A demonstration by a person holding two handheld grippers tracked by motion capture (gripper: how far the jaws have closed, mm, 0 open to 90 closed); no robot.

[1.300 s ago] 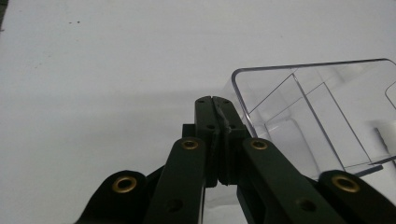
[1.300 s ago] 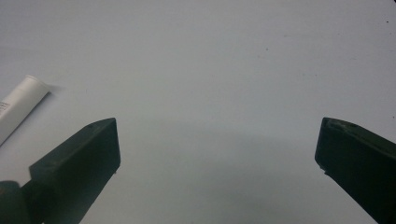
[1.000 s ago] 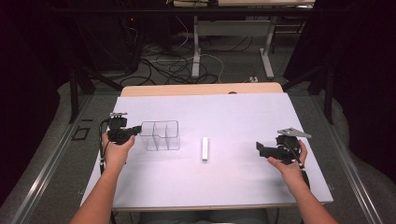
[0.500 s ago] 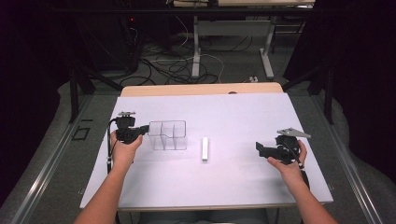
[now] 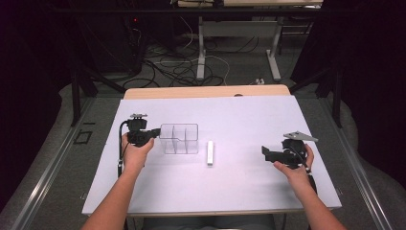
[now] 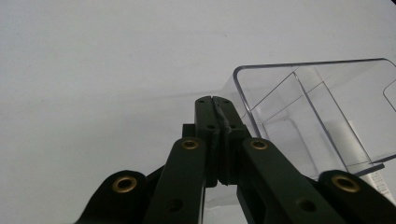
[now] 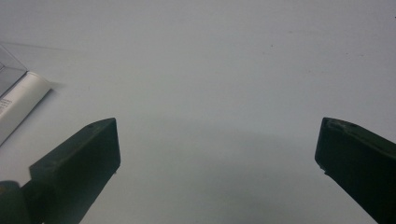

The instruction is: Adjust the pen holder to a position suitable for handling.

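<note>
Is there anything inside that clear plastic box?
The clear box looks empty: only its dividers show through its walls. The white tube lies outside, beside it. The left gripper is clamped on its wall, hiding a small strip there.

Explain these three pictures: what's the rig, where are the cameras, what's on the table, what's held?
A person at a white table holds a hand-held two-jaw gripper in each hand. The high view looks down from above; each gripper view comes from a camera riding on that gripper, looking along its black jaws. The left gripper is shut on the wall of a clear plastic divided box. The right gripper is open, jaws wide apart over bare table. A small white tube lies just right of the box, touched by nothing.
</note>
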